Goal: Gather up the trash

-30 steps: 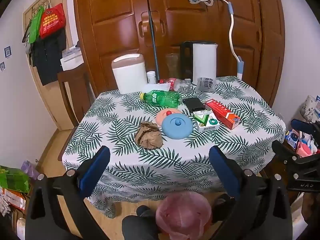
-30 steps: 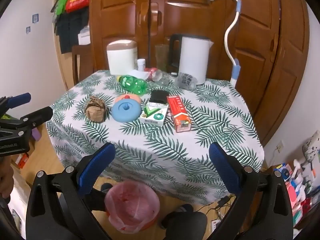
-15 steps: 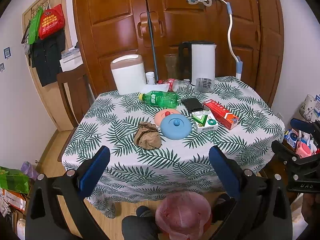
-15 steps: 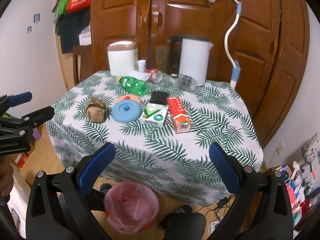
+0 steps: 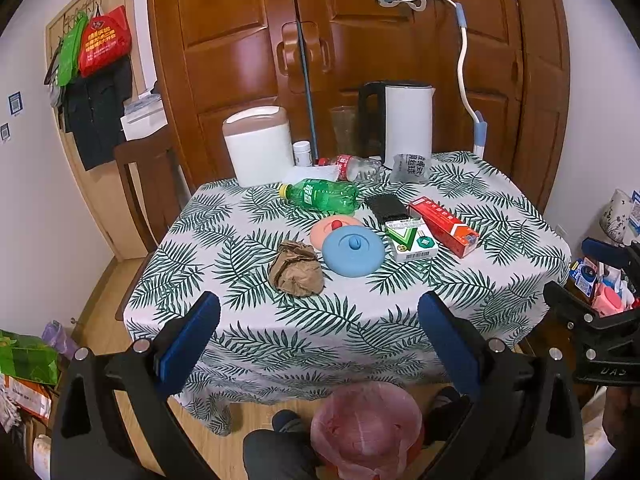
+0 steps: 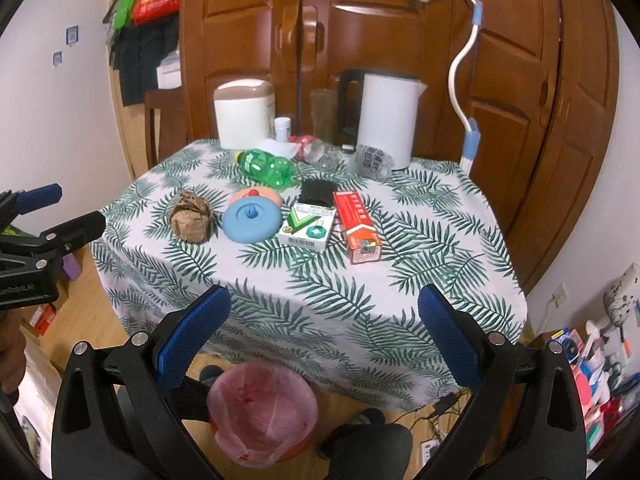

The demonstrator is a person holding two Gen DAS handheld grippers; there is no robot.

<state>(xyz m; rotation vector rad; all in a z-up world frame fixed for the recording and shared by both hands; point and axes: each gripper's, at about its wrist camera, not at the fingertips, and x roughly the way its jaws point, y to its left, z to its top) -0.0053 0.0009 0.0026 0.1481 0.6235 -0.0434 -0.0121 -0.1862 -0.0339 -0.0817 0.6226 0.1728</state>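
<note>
While both pairs of tongs hang in front of the table point(image 5: 500, 280) with nothing between their blue pads, the left tongs point(image 5: 318, 330) and the right tongs point(image 6: 324, 322) each stand wide apart and well short of the leaf-print cloth. On the floor at 6 o'clock, below the table's near edge, sits a bin lined with a pink bag point(image 6: 262, 412), just beside the person's dark shoes.

From the left wrist view, the crumpled brown paper point(image 5: 297, 268) lies on the table at about 12 o'clock from the left tongs, nearest of all the things. Just at its 2 o'clock sits a blue round lid point(image 5: 353, 249), overlapping a peach lid point(image 5: 332, 227) behind it. At 3 o'clock of the blue lid lies a green-and-white box point(image 5: 411, 238), and beside that a long red box point(image 5: 443, 226). Farther back, a green bottle point(image 5: 322, 196) lies on its side, with a clear bottle point(image 5: 356, 168) and a crushed clear cup point(image 5: 410, 168) behind. A white canister point(image 5: 258, 146) and a white kettle point(image 5: 408, 124) stand upright at the far edge.
</note>
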